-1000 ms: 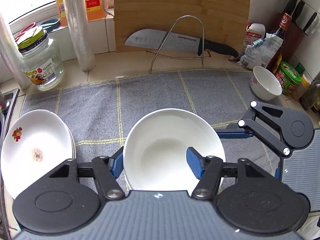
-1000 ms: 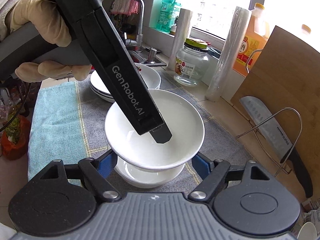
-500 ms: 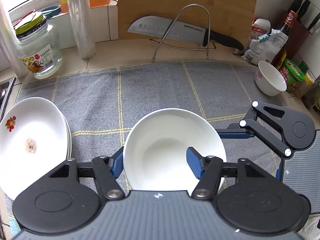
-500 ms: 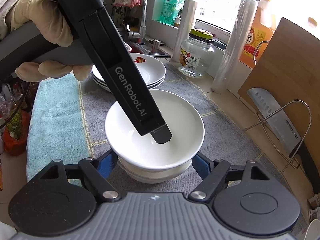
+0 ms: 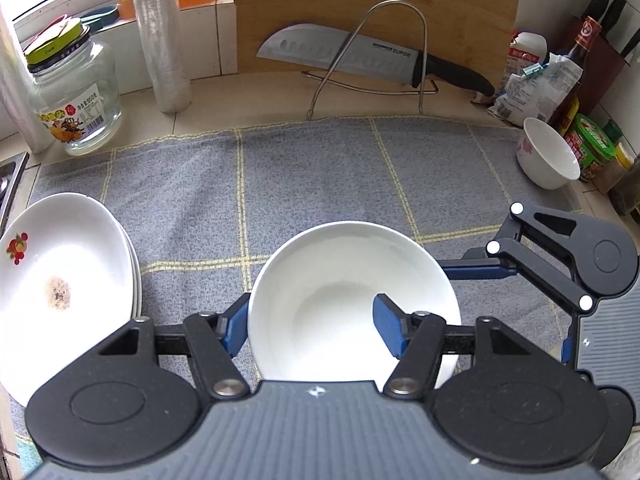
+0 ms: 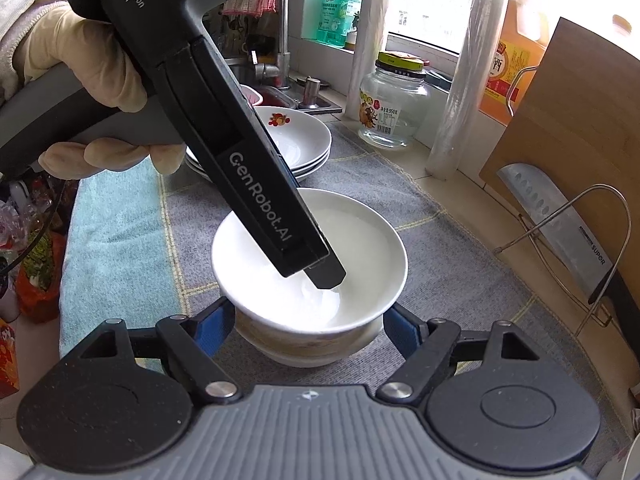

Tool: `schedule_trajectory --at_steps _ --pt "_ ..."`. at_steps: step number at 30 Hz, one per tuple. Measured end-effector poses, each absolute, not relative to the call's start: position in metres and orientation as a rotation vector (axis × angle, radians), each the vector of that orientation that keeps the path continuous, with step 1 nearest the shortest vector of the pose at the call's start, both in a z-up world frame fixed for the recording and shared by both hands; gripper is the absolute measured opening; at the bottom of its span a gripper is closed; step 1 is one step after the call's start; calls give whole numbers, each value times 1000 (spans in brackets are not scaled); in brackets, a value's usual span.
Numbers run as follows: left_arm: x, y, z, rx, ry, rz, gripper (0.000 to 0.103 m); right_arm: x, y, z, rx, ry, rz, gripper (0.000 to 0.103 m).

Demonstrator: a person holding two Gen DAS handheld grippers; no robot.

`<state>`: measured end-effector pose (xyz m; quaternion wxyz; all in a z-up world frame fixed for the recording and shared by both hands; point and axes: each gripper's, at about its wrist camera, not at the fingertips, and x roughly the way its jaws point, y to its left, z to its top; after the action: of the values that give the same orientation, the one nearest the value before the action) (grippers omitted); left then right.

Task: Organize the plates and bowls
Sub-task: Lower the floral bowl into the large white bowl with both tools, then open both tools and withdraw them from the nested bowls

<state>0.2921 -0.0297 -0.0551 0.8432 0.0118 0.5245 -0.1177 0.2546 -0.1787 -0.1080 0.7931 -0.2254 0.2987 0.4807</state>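
Note:
A plain white bowl (image 5: pixel 340 292) is pinched at its near rim by my left gripper (image 5: pixel 312 328), which is shut on it with one pad outside and one inside. In the right wrist view this bowl (image 6: pixel 360 240) sits nested in a second, patterned bowl (image 6: pixel 308 348) on the grey cloth. My right gripper (image 6: pixel 308 330) has a blue pad against each side of the lower bowl. One left finger (image 6: pixel 324 274) reaches down into the top bowl. A stack of white plates (image 5: pixel 60 272) with a fruit print lies to the left.
A small white bowl (image 5: pixel 546 152) stands at the cloth's far right by jars and bottles. A glass jar (image 5: pixel 74 92), film rolls, a knife (image 5: pixel 360 56) on a wire stand and a cutting board (image 5: pixel 380 0) line the back. A teal towel (image 6: pixel 116 232) and sink lie beyond the plates.
The top bowl, held above the lower bowl a second ago, has come down and now sits nested in it. Both views have shifted slightly over the counter.

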Motion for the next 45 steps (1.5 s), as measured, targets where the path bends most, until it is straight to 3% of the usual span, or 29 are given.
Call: schedule_trajectory --at_steps 9,13,23,45 --pt "295 -29 -57 35 1107 -245 63 254 -179 -109 -481 636 1042 86" --pt "295 -29 -56 29 1095 -248 65 252 -182 -106 -477 609 1037 102" --pt "289 -22 -48 7 1040 -195 81 237 -192 -90 -437 526 1168 102" --pt "272 -27 -35 -7 962 -169 86 220 -194 -102 -491 536 1201 102"
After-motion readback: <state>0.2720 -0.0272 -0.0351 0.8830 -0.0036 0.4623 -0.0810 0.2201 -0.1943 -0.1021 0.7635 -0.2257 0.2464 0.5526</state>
